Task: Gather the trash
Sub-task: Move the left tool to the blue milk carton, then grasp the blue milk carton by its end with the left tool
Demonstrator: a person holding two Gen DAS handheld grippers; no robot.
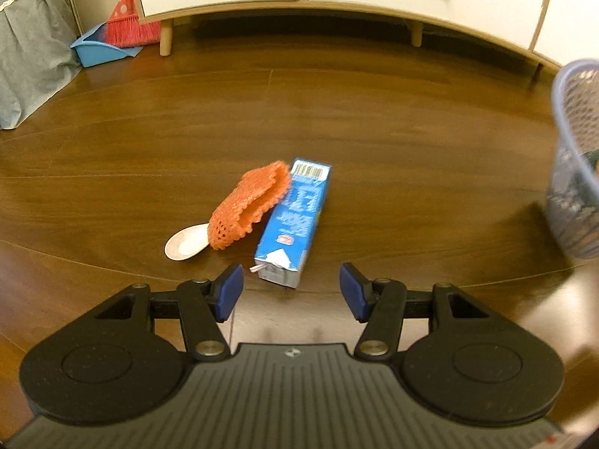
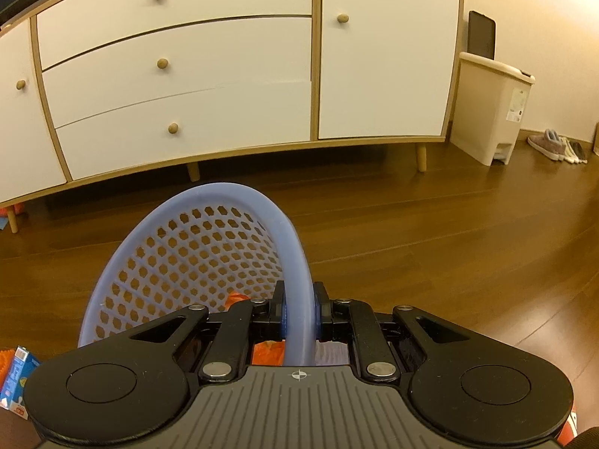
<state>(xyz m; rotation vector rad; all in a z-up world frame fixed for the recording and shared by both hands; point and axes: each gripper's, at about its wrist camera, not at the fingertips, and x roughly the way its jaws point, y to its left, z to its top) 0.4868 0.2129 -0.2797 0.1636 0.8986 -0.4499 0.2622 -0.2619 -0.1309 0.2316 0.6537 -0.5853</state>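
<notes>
Left wrist view low over wooden floor [image 1: 374,119], right wrist view facing cabinet [image 2: 224,86], both showing basket [image 2: 239,194]

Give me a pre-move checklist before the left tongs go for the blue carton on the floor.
1. Left tongs open, wider than the carton's end: ok.
2. Blue carton lying flat, near end between the fingers' line: ok.
3. Orange foam net clear of the carton: not ok, it leans against the carton's side.
4. White spoon out of the way: ok, left of the carton, partly under the net.
5. Right tongs clamped on the purple basket rim: ok.
6. Room left in the basket: cannot tell, only some orange scraps show.
</notes>
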